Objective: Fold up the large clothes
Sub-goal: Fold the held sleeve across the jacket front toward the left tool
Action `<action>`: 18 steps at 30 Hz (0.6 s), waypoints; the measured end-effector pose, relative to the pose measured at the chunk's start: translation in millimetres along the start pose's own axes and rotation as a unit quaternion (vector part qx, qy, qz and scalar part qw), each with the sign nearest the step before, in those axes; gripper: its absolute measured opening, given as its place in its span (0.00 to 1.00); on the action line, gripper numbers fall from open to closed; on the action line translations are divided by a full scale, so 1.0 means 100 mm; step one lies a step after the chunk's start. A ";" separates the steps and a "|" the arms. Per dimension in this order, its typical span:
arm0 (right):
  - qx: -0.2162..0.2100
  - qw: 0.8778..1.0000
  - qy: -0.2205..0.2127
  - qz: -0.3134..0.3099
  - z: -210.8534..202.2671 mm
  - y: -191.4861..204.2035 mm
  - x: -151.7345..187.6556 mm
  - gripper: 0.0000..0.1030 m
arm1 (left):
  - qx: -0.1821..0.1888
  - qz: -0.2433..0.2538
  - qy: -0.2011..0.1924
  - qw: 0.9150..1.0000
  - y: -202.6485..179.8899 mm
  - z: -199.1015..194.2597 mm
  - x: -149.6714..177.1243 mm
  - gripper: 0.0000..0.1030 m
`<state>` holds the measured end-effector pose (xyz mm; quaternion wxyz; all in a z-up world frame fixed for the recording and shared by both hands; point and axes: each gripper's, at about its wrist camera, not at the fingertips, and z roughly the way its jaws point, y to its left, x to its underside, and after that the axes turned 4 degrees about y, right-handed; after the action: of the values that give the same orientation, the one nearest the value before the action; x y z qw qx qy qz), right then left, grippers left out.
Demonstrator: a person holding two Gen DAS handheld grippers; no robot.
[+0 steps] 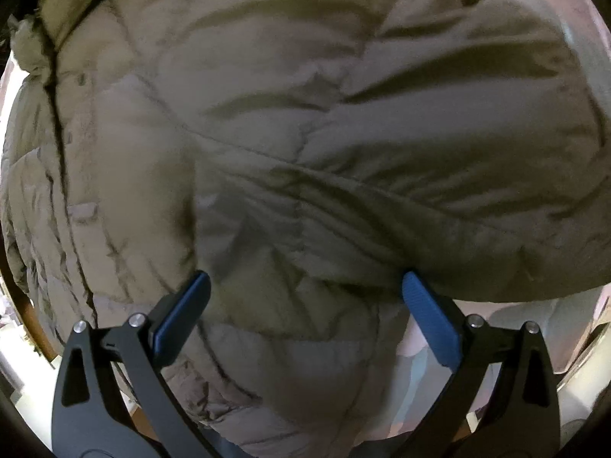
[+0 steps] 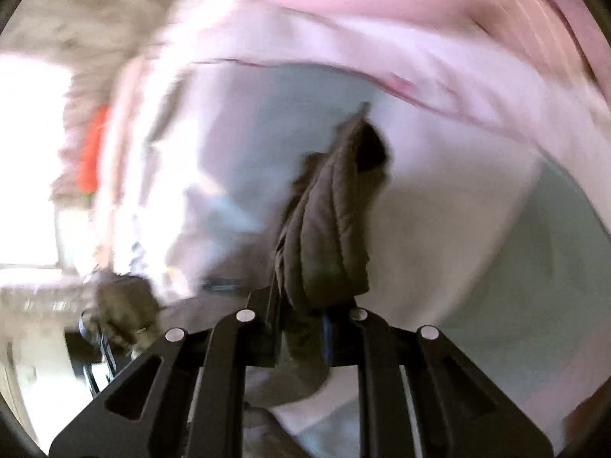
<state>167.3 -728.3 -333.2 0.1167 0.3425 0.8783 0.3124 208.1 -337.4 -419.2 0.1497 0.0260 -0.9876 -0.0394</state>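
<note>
Right tongs (image 2: 301, 328) clamp jacket (image 2: 328, 225) fold; surroundings blurred.

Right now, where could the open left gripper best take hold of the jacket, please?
Probably the thick folded edge of the jacket, just ahead of the left gripper. Come straight forward: that edge overhangs as a graspable lip, while the quilted panels elsewhere lie broad and puffy.
</note>
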 end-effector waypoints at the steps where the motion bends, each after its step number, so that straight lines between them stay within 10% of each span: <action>1: -0.020 0.999 -0.004 -0.025 -0.06 0.24 0.02 0.15 | 0.004 -0.003 -0.008 1.000 0.06 -0.02 0.10 0.98; 6: -0.086 0.982 0.036 -0.166 0.12 1.79 0.60 0.16 | 0.022 -0.056 -0.029 0.998 0.81 -0.28 0.29 0.98; 11: -0.160 0.931 0.161 -0.287 0.66 3.14 1.73 0.18 | 0.033 -0.157 -0.024 0.987 1.99 -0.28 0.55 0.98; 15: -0.177 0.873 0.277 -0.360 1.01 3.78 2.55 0.72 | 0.042 -0.242 -0.015 0.969 2.88 -0.23 0.73 0.98; 18: -0.168 0.873 0.265 -0.372 0.96 3.83 2.68 0.93 | 0.049 -0.280 -0.021 0.959 3.29 -0.20 0.82 0.98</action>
<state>211.9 -284.1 -164.7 0.0426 -0.1305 0.8733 0.4675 122.6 -16.2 -348.0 0.1109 0.3080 -0.9444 -0.0316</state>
